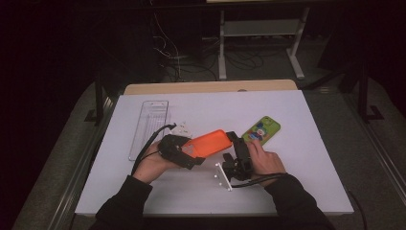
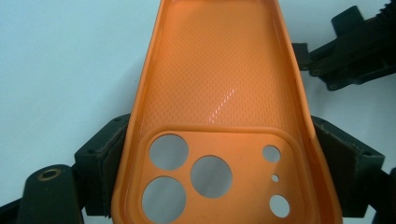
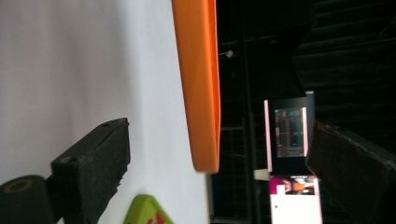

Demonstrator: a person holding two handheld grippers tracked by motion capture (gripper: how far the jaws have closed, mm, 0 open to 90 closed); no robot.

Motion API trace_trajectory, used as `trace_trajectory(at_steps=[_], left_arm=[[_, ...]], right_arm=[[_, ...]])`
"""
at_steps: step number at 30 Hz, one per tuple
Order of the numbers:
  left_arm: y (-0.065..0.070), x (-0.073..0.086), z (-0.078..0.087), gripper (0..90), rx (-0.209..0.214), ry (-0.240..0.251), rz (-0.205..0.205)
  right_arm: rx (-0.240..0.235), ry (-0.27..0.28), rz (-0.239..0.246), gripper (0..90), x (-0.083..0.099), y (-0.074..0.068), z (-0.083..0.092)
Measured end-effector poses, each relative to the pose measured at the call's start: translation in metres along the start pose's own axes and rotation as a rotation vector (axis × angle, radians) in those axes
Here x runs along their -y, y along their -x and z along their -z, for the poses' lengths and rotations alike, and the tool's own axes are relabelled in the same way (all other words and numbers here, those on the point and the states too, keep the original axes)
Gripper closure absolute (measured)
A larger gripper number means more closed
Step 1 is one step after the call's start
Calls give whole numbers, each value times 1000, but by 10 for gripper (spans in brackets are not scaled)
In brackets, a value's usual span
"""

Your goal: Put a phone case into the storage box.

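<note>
A: Why is the left gripper clamped on the camera end of the orange case?
B: To hold it off the table, hollow side showing, while the right gripper, jaws apart, flanks its free end

A: And the green phone?
B: Lying at two o'clock, likely next to go in

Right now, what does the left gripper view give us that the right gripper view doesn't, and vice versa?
Left gripper view: the inside of the orange phone case, with camera cutouts, clamped between its own jaws, plus the right gripper beyond it.

Right gripper view: the case edge-on between open jaws that don't touch it, a corner of the green phone case and a lit screen in the dark background.

Both: the orange case and the white table top.
</note>
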State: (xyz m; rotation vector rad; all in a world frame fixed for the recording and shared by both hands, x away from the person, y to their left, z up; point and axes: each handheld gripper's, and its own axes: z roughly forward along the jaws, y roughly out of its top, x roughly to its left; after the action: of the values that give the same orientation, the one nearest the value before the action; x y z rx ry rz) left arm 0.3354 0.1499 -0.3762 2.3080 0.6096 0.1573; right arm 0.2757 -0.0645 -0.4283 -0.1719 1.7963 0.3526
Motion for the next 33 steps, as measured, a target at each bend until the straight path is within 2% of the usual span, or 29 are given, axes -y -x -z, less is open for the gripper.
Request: trace_trajectory(at_steps=[1, 3, 4, 7, 8, 11, 13, 14, 19, 24, 25, 29, 31, 33], left_arm=[[1, 0, -1, 159, -2, 6, 6], [2, 0, -2, 159, -4, 20, 21], [2, 0, -2, 158, -3, 25, 25], [2, 0, -2, 159, -5, 18, 14], [1, 0, -1, 159, -4, 4, -3], [1, 0, -1, 158, 0, 1, -10], [3, 0, -2, 158, 0, 15, 7], [3, 0, -1, 158, 6, -4, 0], [4, 0, -4, 158, 8, 18, 3], [6, 0, -5, 158, 20, 17, 13], [3, -1, -3, 158, 16, -3, -21], [4, 0, -4, 158, 16, 2, -13], [5, 0, -6, 158, 18, 20, 10], [5, 0, -6, 158, 17, 14, 4]], right_arm=[[-10, -8, -6, 71, -1, -2, -1], [5, 0, -15, 117, -4, -4, -1], [8, 15, 9, 129, -5, -4, -2], [7, 16, 23, 192, -8, -5, 0], [12, 16, 29, 216, -8, -5, 1], [23, 30, -3, 291, -11, -5, 3], [6, 29, 3, 342, -12, -5, 3], [2, 29, 0, 357, -12, -6, 3], [-17, 20, 10, 443, -14, -10, 3], [0, 23, 21, 552, -15, -13, 3], [6, 20, 28, 581, -16, -13, 3], [19, 20, 35, 667, -16, -13, 3], [18, 23, 30, 702, -16, -12, 4], [12, 26, 34, 719, -16, -12, 5]])
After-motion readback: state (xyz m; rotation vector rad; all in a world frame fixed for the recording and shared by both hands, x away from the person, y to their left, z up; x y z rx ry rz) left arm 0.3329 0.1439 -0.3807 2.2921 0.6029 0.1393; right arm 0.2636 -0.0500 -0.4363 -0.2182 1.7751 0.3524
